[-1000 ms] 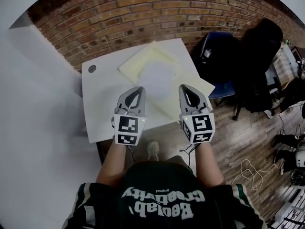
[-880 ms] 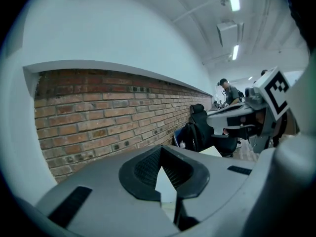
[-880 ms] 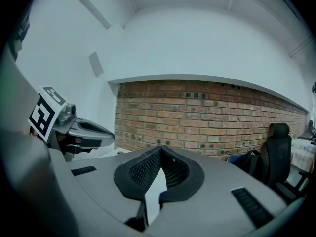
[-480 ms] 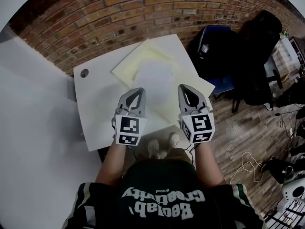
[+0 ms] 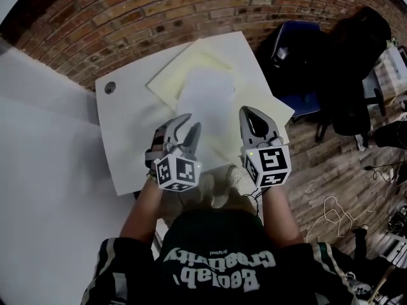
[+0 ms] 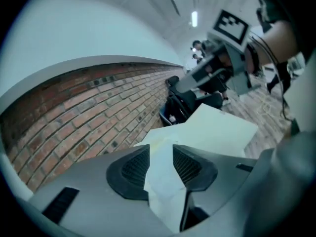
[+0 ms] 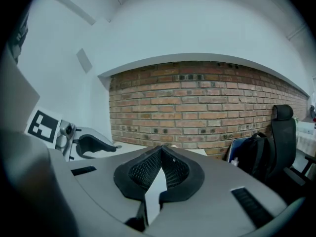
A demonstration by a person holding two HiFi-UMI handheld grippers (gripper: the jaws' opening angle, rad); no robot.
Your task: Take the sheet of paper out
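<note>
Head view: your left gripper [image 5: 189, 128] and right gripper [image 5: 253, 114] hang over the table's [image 5: 127, 142] near edge. The sheet of paper [image 5: 206, 97] lies mid-table on a yellow folder [image 5: 170, 81].

Left gripper view: jaws opening, gripping nothing.

Right gripper view: jaws closed, empty.

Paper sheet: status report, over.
Left tongs opening, nothing gripped. Right tongs shut, empty. Sheet lies on yellow folder, not gripped. Nothing in the way.
</note>
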